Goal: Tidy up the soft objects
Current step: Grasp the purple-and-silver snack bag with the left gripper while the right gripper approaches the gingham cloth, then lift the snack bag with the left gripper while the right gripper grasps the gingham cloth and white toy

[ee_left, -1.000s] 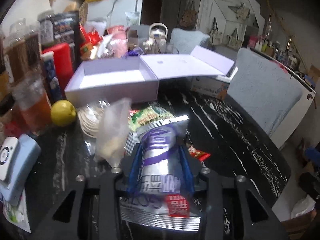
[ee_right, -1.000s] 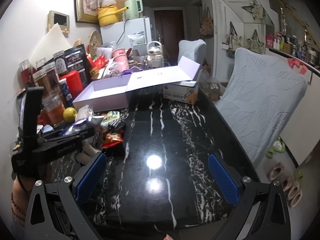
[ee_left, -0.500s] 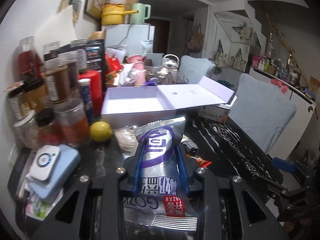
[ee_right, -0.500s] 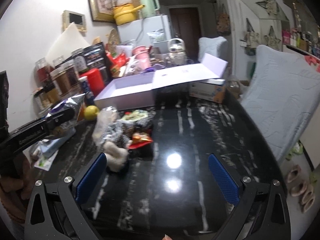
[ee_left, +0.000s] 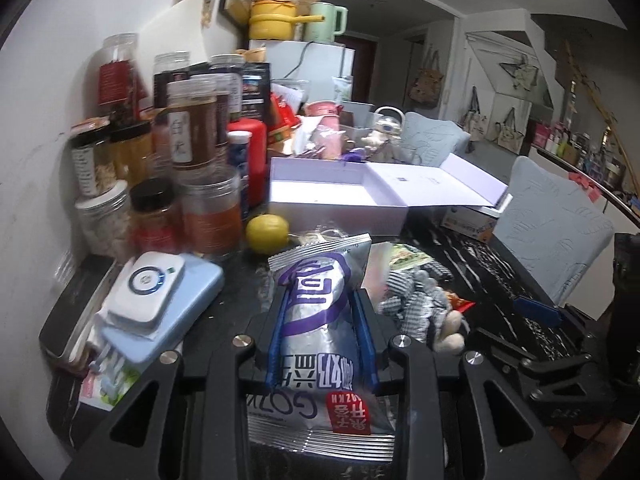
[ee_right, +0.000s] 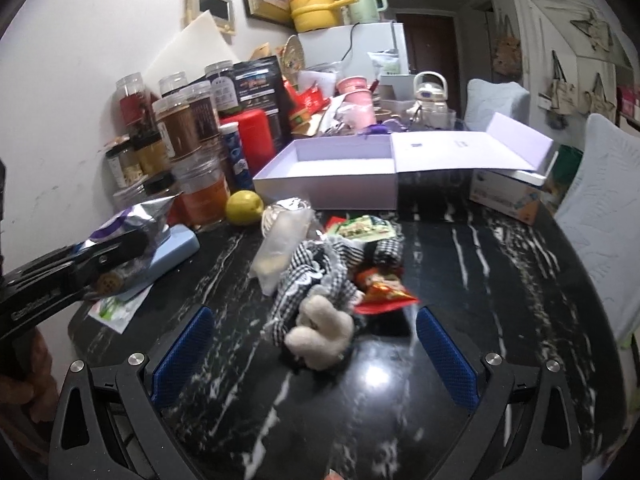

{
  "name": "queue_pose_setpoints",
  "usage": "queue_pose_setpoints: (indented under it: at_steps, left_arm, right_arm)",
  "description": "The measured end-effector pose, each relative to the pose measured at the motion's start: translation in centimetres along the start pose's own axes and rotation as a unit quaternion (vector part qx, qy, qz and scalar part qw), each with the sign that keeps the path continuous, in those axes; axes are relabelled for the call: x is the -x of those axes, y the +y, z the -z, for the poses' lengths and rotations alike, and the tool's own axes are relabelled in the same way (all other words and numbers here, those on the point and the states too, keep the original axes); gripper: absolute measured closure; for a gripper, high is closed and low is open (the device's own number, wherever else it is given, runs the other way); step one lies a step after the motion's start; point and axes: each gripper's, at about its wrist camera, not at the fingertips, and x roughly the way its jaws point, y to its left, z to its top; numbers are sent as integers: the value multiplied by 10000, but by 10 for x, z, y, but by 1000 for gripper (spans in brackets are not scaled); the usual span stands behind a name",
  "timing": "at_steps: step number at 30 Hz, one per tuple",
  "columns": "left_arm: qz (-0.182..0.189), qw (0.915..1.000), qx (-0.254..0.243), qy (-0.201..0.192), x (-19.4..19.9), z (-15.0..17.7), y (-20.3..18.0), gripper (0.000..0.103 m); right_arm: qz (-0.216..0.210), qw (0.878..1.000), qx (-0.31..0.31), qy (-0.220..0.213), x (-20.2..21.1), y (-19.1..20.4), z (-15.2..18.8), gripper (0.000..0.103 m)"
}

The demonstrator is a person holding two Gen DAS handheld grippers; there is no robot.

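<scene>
left gripper [ee_left: 322, 336] fingers clamped on silver snack bag [ee_left: 320, 320]; right gripper [ee_right: 316, 354] fingers apart near plush toy [ee_right: 320, 326].

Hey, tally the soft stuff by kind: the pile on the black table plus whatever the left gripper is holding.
Snack packets: 3 — silver-purple bag in left gripper, green packet, red packet
Clear bags: 1
Checkered plush toys: 1
Total: 5

Left wrist view: looking forward and downward along the left gripper [ee_left: 323, 340], sitting close over the bench [ee_left: 500, 276], facing the lavender box [ee_left: 340, 200].
Right wrist view: angling down over the bench from slightly farther back, facing the same box.
Shared: both are taking in the box, lemon [ee_right: 244, 207], jars [ee_right: 188, 128] and checkered cloth [ee_right: 316, 276].
</scene>
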Motion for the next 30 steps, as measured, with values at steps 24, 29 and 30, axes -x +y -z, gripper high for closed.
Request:
queue_pose_setpoints:
  at_steps: [24,29,30]
  left_arm:
    - [480,9950,516,703,-59,8,34,72]
    - [540,9913,714,966,-73,12,37,72]
    - [506,9901,744,1081,-78,13,37,72]
  right_arm:
    - [46,9942,76,1074,-97,-2,2,45]
    - [-84,9948,192,1001,-90,1,2,56]
    - [-101,9947,220,1002,-88,1,2,56]
